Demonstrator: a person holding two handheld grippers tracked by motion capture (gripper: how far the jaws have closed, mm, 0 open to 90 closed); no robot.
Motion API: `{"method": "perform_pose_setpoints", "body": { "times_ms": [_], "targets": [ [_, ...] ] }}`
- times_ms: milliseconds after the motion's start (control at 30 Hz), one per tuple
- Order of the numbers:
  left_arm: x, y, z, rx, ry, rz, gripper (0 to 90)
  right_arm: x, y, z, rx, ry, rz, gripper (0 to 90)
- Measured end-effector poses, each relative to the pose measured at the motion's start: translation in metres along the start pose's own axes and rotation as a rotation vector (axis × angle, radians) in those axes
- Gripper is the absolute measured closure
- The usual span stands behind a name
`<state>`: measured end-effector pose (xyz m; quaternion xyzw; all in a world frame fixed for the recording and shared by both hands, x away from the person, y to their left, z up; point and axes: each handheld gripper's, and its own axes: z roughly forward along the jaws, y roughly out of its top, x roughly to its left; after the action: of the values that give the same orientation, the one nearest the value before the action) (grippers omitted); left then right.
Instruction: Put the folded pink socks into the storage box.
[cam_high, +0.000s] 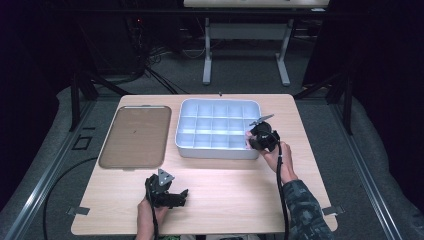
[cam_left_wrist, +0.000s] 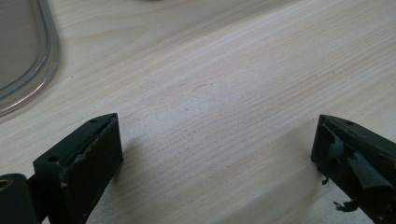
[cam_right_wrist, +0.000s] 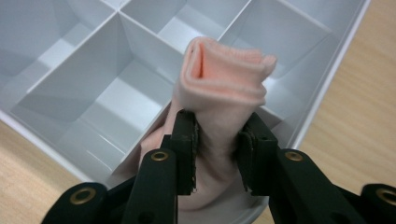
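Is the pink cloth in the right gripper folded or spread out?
Folded. The pink cloth is a bunched, layered roll pinched in the right gripper, above the white divided tray.

my left gripper (cam_left_wrist: 215, 158) – bare table (cam_high: 235, 190) ahead, room to pass | far-left: tray (cam_high: 135, 136) rim blocks | my right gripper (cam_right_wrist: 217, 149) – organizer (cam_high: 218, 129) walls close in, cloth (cam_right_wrist: 224, 88) fills the gap

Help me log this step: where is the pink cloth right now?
The pink cloth is pinched in the right gripper, over the corner compartment of the white divided tray, at that tray's right end in the high view.
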<state>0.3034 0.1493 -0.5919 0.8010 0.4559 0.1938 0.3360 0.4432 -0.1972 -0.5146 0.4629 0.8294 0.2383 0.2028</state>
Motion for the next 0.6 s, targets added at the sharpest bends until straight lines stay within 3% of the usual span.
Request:
{"method": "perform_pose_setpoints", "body": {
  "times_ms": [133, 200, 467, 600],
  "targets": [
    [0.000, 0.000, 0.000, 0.000, 0.000, 0.000, 2.0, -0.003, -0.002, 0.001, -0.005, 0.020, 0.020, 66.0],
    [0.000, 0.000, 0.000, 0.000, 0.000, 0.000, 2.0, -0.004, -0.002, -0.001, -0.013, 0.034, 0.025, 59.7],
    [0.000, 0.000, 0.000, 0.001, -0.002, 0.001, 2.0, -0.009, -0.003, -0.020, -0.121, 0.078, 0.060, 45.6],
    [0.000, 0.000, 0.000, -0.001, -0.001, 0.000, 2.0, -0.009, -0.005, -0.029, -0.135, 0.097, 0.060, 39.7]
  ]
}}
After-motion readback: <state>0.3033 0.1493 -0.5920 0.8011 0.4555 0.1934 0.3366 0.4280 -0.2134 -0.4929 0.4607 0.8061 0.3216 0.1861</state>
